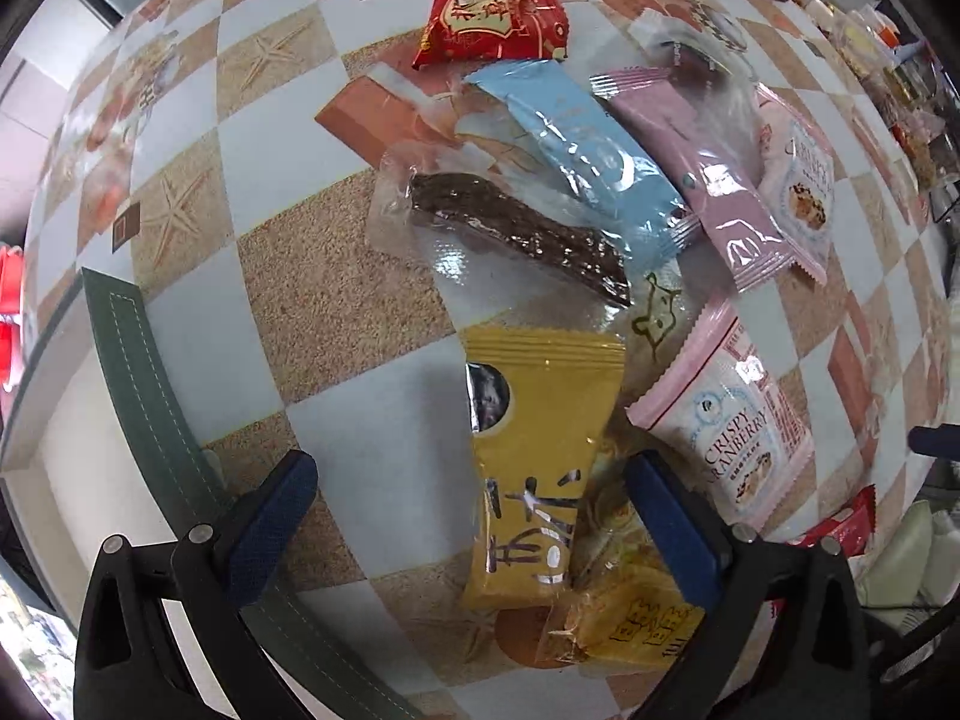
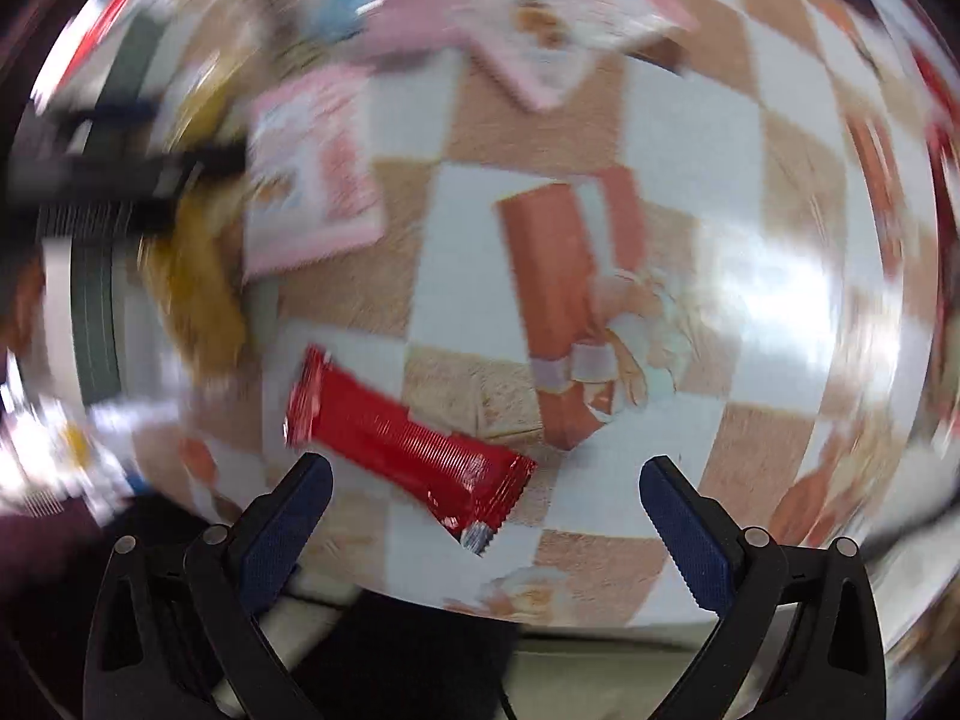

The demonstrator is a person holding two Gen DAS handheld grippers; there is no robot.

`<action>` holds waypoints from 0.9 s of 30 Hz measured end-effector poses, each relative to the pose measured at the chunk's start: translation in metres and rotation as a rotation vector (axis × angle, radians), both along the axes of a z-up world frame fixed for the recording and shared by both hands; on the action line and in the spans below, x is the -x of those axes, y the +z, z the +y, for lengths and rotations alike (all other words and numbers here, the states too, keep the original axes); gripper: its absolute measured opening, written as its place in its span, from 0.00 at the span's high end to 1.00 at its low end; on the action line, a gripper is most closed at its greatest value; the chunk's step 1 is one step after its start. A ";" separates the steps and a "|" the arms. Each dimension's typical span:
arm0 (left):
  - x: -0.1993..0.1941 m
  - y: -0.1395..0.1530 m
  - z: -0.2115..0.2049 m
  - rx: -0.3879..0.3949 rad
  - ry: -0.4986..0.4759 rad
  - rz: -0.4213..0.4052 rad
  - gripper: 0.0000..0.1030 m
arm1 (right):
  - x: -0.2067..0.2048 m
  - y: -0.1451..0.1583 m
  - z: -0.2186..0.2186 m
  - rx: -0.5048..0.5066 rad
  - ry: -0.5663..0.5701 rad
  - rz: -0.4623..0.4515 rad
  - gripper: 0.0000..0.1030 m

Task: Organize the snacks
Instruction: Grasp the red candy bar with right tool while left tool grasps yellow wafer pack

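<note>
Snack packets lie on a checkered tablecloth [image 1: 336, 396]. In the left wrist view my left gripper [image 1: 474, 498] is open, its jaws on either side of a mustard-yellow packet [image 1: 534, 456]. A clear-wrapped yellow pastry [image 1: 624, 618] lies under that packet's near end. Beyond are a dark bar in clear wrap [image 1: 516, 234], a light blue packet [image 1: 588, 150], a pink packet [image 1: 708, 180], two Crispy Cranberry packets [image 1: 732, 420] and a red packet [image 1: 498, 21]. In the blurred right wrist view my right gripper [image 2: 486, 492] is open above a red packet [image 2: 408, 444], apart from it.
A dark green stitched strip [image 1: 150, 390] runs along the table's left edge in the left wrist view. Shelves with more goods [image 1: 888, 60] stand at the far right. The right wrist view is motion-blurred; pink packets [image 2: 312, 174] and the other gripper [image 2: 120, 180] show at its upper left.
</note>
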State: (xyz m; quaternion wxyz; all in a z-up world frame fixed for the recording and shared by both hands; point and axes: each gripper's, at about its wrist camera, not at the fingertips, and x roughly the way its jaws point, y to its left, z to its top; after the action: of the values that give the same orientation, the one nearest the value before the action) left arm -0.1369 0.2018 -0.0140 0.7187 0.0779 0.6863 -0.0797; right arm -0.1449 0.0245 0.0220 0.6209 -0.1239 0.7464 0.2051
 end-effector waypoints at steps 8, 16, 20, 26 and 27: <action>-0.004 -0.002 0.004 0.001 0.019 -0.003 0.00 | 0.009 -0.001 0.042 0.026 0.239 -0.068 0.00; 0.001 0.021 -0.034 -0.007 -0.002 0.027 0.29 | -0.019 0.025 0.026 0.048 0.082 -0.032 0.78; -0.001 0.029 -0.043 0.014 -0.006 0.025 0.75 | -0.054 0.037 -0.025 -0.058 -0.194 0.074 0.78; -0.005 0.060 -0.029 0.071 0.069 -0.014 0.75 | -0.101 0.062 -0.097 -0.140 -0.448 0.130 0.78; -0.005 0.069 -0.027 0.080 0.076 -0.027 0.75 | -0.109 0.054 -0.113 -0.141 -0.455 0.131 0.78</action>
State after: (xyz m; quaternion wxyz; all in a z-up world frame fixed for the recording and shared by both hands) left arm -0.1316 0.1751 0.0546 0.7329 0.0241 0.6753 -0.0790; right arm -0.0359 -0.0880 0.0757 0.6087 0.1046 0.7774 0.1192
